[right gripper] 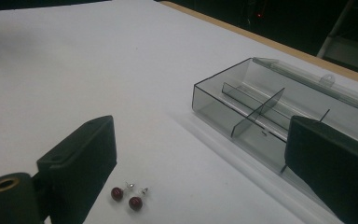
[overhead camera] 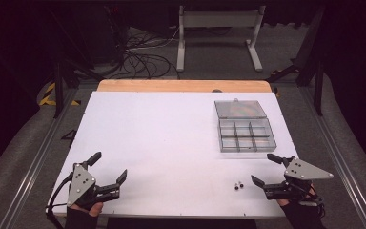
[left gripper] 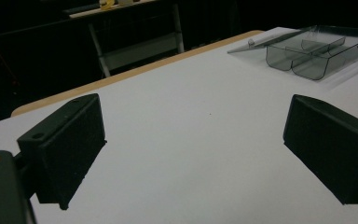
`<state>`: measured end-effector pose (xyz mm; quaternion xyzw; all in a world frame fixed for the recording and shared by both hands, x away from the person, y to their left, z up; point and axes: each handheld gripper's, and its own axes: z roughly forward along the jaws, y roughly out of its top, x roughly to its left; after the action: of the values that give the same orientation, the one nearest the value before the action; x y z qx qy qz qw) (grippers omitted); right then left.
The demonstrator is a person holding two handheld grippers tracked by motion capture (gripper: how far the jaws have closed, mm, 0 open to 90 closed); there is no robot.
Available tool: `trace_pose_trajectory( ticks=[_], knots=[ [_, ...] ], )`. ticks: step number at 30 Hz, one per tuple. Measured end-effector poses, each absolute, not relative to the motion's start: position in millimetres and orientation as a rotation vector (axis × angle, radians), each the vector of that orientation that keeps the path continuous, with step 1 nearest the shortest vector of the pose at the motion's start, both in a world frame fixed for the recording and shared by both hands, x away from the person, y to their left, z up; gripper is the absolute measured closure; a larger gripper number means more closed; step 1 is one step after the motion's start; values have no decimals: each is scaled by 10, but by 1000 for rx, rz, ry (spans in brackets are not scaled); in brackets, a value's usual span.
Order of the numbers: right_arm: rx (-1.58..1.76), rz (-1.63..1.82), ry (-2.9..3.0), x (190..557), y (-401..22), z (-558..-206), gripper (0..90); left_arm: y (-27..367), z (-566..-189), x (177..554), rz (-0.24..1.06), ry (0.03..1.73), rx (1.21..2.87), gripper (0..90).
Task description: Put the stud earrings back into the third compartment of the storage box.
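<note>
Right fingers (right gripper: 200, 168): wide apart, holding nothing.
Left fingers (left gripper: 193, 149): wide apart, holding nothing.
Earrings (right gripper: 128, 196): two dark red round studs with silver posts, on the white worktop (right gripper: 74, 70) just beside the right fingers.
Box (right gripper: 270, 112): clear, divided, lid open, near the earrings.

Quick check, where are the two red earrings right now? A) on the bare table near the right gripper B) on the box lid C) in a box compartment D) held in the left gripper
A: the earrings lie on the table just ahead of the open right gripper, apart from the clear box, whose compartments look empty.
</note>
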<state>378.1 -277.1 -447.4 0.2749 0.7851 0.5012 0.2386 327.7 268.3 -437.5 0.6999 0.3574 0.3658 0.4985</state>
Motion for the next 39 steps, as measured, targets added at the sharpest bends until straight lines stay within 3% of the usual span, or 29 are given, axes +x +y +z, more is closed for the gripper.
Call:
trace_pose_trajectory(
  ticks=[19, 39],
  knots=[
    [738, 1343, 2183, 3797, -2755, -4424, 133, 2672, -4369, 3268, 909, 861, 1704, 61],
    [708, 1292, 2311, 4008, -2417, -4304, 167, 2662, -4375, 3267, 899, 860, 1712, 65]
  ],
)
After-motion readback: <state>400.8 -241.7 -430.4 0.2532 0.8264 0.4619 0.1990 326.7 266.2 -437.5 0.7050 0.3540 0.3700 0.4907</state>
